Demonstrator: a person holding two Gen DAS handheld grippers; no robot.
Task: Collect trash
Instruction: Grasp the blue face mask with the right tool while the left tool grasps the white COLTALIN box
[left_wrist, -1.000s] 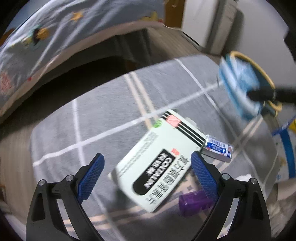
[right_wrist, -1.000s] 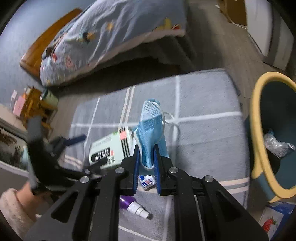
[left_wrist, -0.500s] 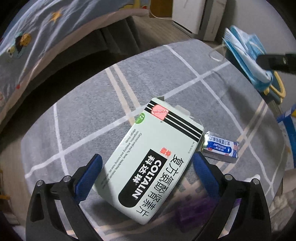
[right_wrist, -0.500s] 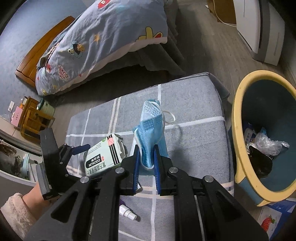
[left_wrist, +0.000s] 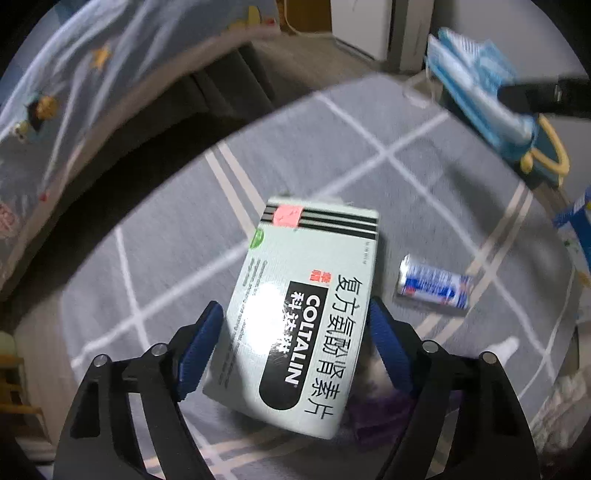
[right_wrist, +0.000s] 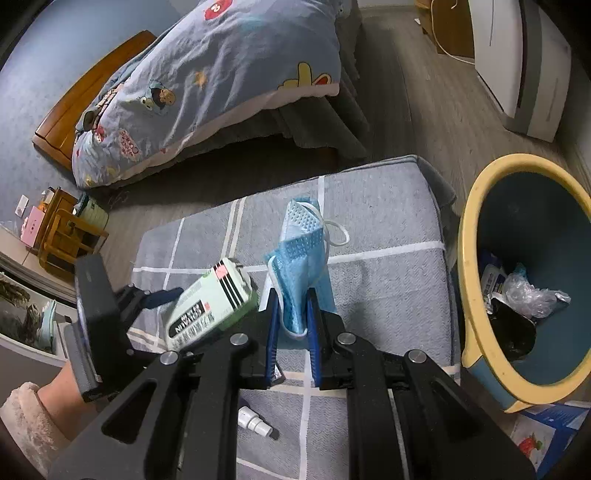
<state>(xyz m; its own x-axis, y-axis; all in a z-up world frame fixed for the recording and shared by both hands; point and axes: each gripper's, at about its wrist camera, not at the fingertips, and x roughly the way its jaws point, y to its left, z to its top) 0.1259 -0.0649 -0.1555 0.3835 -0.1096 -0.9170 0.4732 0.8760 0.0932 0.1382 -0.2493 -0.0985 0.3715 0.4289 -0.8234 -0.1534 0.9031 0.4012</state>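
Note:
My left gripper (left_wrist: 295, 321) is shut on a pale green Coltalin medicine box (left_wrist: 306, 306) and holds it tilted above the grey rug (left_wrist: 424, 184); the box also shows in the right wrist view (right_wrist: 210, 302). My right gripper (right_wrist: 291, 302) is shut on a blue face mask (right_wrist: 301, 266), which hangs above the rug; the mask also shows at the upper right of the left wrist view (left_wrist: 476, 92). A small blue and white packet (left_wrist: 434, 286) lies on the rug right of the box. A blue bin with a yellow rim (right_wrist: 469, 266) stands at the right with trash inside.
A purple spray bottle lies on the rug, its white nozzle (right_wrist: 255, 424) below my right gripper and its body (left_wrist: 380, 413) under the box. A bed with a cartoon quilt (right_wrist: 221, 74) stands beyond the rug. A white appliance (right_wrist: 517, 66) stands at the far right.
My left gripper has closed on the medicine box and lifted it off the rug. My right gripper has carried the mask rightward, closer to the bin.

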